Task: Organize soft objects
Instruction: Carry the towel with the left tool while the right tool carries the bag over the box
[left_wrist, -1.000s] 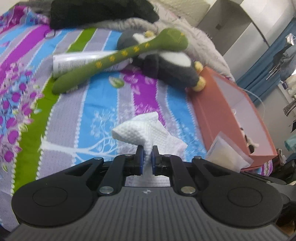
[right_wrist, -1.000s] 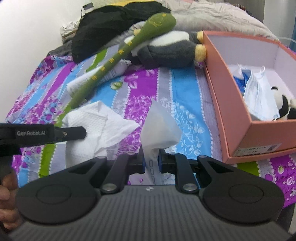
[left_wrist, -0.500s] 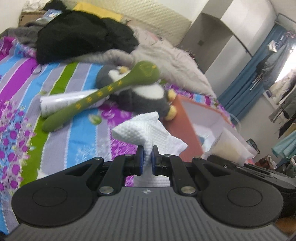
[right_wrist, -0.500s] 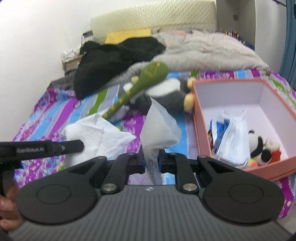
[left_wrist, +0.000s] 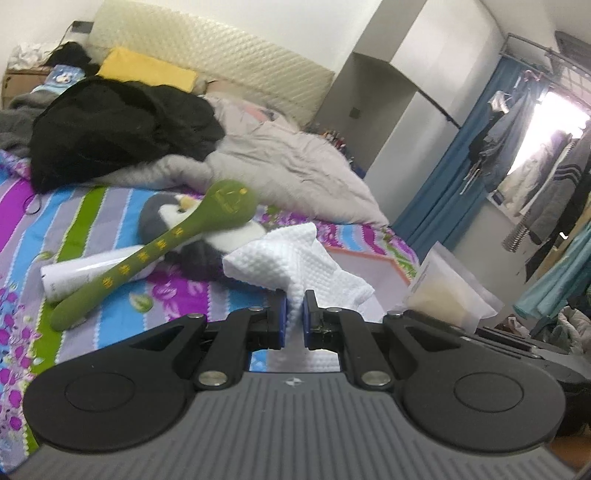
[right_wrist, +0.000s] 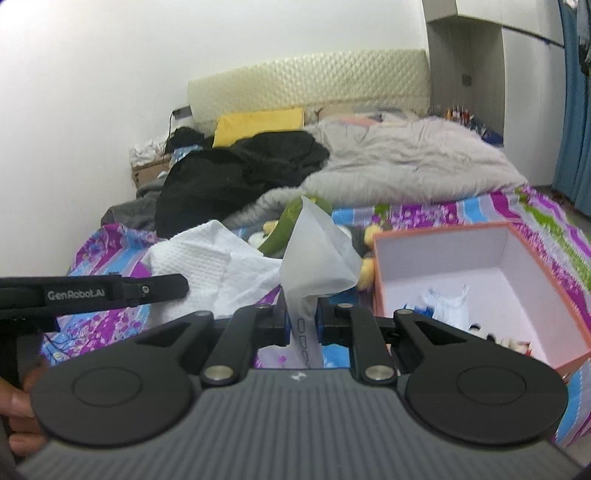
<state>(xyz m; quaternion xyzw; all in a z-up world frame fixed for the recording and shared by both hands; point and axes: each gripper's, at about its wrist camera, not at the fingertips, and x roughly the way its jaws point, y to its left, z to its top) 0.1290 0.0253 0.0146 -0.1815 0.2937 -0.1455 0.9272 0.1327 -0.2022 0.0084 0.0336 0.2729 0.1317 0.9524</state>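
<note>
Both grippers have risen off the bed | I hold two items: left gripper (left_wrist: 294, 314) clamps one white textured cloth (left_wrist: 291, 254), right gripper (right_wrist: 301, 317) clamps one translucent packet (right_wrist: 317, 254), beside the pink box's (right_wrist: 554, 280) near-left corner | box contents partly hidden | penguin plush (left_wrist: 166, 218) half covered by green plush spoon (left_wrist: 162, 251)

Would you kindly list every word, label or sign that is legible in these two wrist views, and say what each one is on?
"GenRobot.AI": white lettering on the black strap of the left gripper, seen in the right wrist view.
Yellow characters along the green plush stick: too blurred to read.
Yellow emblem on its round head: unreadable.
Grey outlined marks on the translucent packet in the right gripper: illegible.
Small print on the white tube: too small.
</note>
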